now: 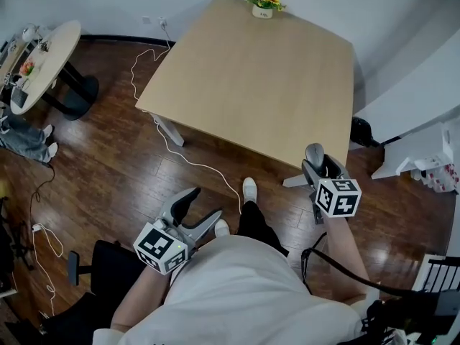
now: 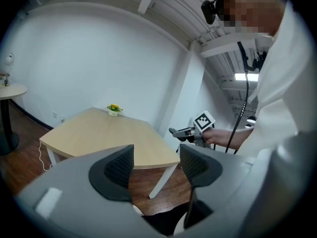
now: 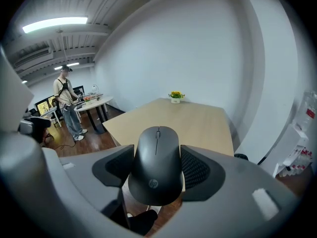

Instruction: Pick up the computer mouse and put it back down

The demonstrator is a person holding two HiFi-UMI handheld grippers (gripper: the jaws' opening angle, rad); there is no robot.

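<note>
A black computer mouse (image 3: 157, 165) sits clamped between the jaws of my right gripper (image 3: 156, 168), held in the air short of the table's near edge. In the head view the same mouse (image 1: 315, 154) shows as a grey oval at the tip of the right gripper (image 1: 318, 165), just off the near right corner of the light wooden table (image 1: 251, 77). My left gripper (image 1: 198, 207) hangs low at the left over the floor, jaws apart and empty; in its own view the left gripper (image 2: 156, 167) holds nothing.
A small pot of yellow flowers (image 1: 264, 4) stands at the table's far edge. A white cable (image 1: 176, 149) runs across the wooden floor. A round side table (image 1: 44, 57) is at the far left, and a person (image 3: 67, 103) stands there. White furniture (image 1: 424, 92) lies right.
</note>
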